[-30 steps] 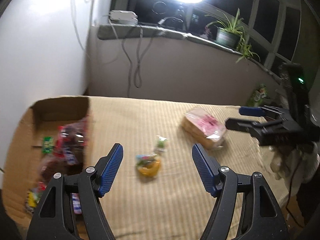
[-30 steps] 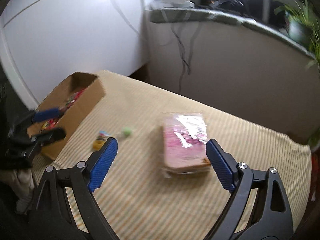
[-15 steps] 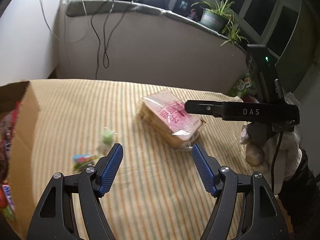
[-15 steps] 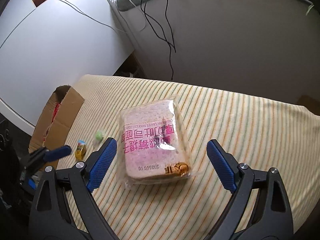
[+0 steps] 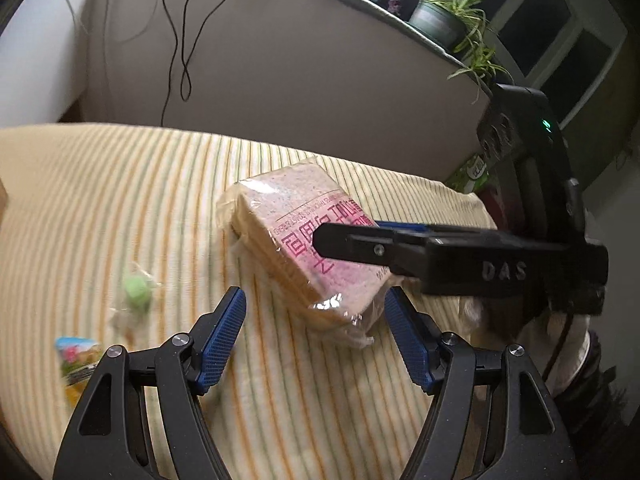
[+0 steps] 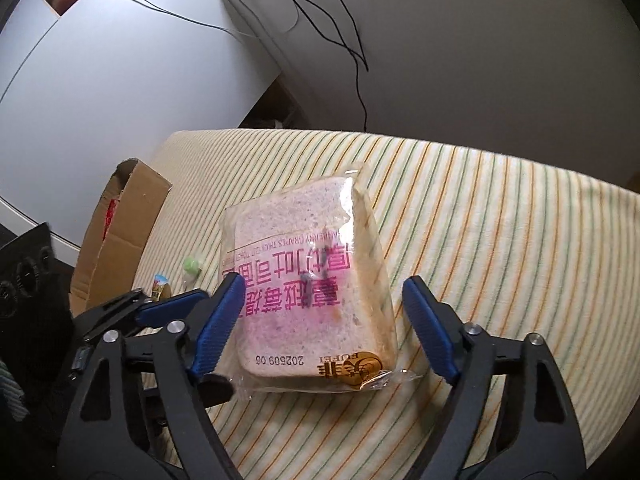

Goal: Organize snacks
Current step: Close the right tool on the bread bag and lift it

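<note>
A clear pack of sliced bread [image 5: 292, 232] with pink print lies on the striped cloth. My right gripper [image 6: 324, 292] hangs low over the pack [image 6: 304, 280], which lies between its closing jaws. The left pad is at the pack's edge and the right pad stands clear of it. My left gripper [image 5: 316, 308] is open, and the pack's near corner lies just ahead between its fingertips. From the left wrist the right gripper [image 5: 352, 234] crosses over the pack from the right. One blue pad [image 6: 172, 307] of the left gripper shows at the pack's left.
A small green sweet [image 5: 138, 290] [image 6: 191, 265] and a colourful little packet [image 5: 78, 356] [image 6: 160, 286] lie left of the bread. An open cardboard box [image 6: 128, 232] with snacks stands at the table's left end. Cables hang down the wall behind; a potted plant [image 5: 436, 20] sits on the sill.
Both grippers have dropped and closed in on the bread pack. The left view has swung right, away from the box. The right jaws have narrowed a little.
</note>
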The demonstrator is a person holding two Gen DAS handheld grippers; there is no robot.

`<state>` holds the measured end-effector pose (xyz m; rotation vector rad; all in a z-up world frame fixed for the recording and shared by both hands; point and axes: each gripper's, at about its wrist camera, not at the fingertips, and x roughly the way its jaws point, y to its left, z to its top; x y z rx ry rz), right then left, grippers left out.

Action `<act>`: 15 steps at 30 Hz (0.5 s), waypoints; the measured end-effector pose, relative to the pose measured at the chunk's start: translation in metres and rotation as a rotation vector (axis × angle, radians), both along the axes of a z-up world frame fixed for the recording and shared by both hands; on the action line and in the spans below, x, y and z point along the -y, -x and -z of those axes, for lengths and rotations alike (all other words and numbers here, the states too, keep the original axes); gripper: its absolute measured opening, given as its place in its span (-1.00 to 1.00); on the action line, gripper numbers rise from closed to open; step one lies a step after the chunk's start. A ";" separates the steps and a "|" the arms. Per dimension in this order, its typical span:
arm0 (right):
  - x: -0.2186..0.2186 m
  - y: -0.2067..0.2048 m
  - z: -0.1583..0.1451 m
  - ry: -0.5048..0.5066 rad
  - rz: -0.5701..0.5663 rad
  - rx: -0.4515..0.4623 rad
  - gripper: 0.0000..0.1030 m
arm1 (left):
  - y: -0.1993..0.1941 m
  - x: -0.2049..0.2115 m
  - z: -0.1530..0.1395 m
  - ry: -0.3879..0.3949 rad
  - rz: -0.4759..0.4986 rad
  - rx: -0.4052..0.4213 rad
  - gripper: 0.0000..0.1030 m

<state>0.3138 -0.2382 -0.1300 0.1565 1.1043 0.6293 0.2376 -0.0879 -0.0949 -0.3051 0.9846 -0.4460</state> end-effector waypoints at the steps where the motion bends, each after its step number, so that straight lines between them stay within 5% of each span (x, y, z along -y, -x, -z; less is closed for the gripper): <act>1: 0.000 0.000 0.001 -0.006 -0.002 -0.003 0.53 | -0.002 0.001 0.002 0.016 0.000 -0.008 0.39; 15: -0.007 0.011 -0.004 -0.005 -0.010 0.011 0.21 | -0.002 0.021 0.003 -0.021 0.039 0.014 0.31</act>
